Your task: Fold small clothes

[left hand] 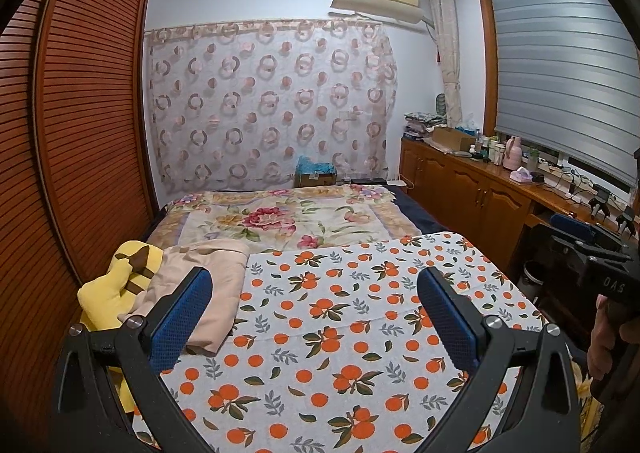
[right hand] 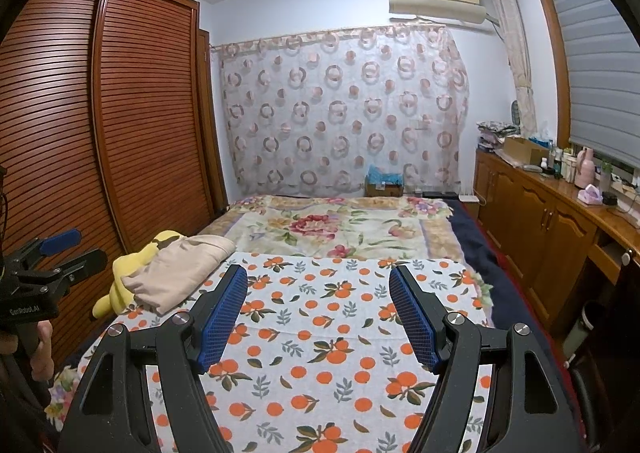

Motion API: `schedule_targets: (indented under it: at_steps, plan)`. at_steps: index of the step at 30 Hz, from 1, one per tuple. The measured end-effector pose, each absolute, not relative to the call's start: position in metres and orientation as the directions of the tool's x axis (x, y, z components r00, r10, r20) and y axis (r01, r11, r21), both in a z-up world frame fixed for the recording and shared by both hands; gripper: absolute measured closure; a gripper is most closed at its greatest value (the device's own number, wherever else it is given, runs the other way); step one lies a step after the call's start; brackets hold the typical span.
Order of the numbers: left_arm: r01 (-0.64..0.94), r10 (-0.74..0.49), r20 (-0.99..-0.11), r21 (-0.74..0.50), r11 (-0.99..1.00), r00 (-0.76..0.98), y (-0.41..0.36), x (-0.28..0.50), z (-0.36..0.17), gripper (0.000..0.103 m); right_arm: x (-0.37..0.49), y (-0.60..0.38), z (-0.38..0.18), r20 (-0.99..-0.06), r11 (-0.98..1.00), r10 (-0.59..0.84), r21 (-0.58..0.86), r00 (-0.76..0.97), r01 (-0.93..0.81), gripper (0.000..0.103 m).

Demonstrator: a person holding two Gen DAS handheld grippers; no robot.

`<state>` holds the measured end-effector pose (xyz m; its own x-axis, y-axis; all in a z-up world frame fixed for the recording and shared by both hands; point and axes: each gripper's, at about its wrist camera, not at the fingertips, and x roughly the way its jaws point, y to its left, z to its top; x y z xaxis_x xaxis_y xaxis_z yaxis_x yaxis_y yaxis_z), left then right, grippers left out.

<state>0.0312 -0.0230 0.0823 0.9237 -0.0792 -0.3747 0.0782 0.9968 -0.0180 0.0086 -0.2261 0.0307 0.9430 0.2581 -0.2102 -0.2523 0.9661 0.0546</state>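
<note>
A folded beige garment [left hand: 204, 285] lies at the left edge of the orange-print cloth [left hand: 352, 333] on the bed, partly over a yellow plush toy [left hand: 120, 285]. It also shows in the right wrist view [right hand: 176, 273], beside the toy [right hand: 120, 285] on the cloth [right hand: 320, 353]. My left gripper [left hand: 314, 289] is open and empty, held above the cloth, its left finger in front of the garment. My right gripper [right hand: 318, 289] is open and empty above the cloth's middle. Each gripper shows at the edge of the other's view: the right one [left hand: 592, 249], the left one [right hand: 60, 253].
A floral blanket [left hand: 280, 221] covers the far half of the bed. A slatted wooden wardrobe [left hand: 80, 113] stands close on the left. A wooden cabinet [left hand: 480, 189] with bottles and boxes runs along the right under the window. A cardboard box [left hand: 316, 175] sits beyond the bed.
</note>
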Motion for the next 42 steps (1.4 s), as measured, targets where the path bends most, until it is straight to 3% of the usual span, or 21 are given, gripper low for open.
schedule_targets:
  at_steps: [42]
  plan:
    - [0.073, -0.076, -0.369, -0.021, 0.997, 0.926, -0.0166, 0.0313, 0.0818, 0.001, 0.0136, -0.2330, 0.0291, -0.206, 0.966, 0.260, 0.046, 0.944, -0.256, 0.028]
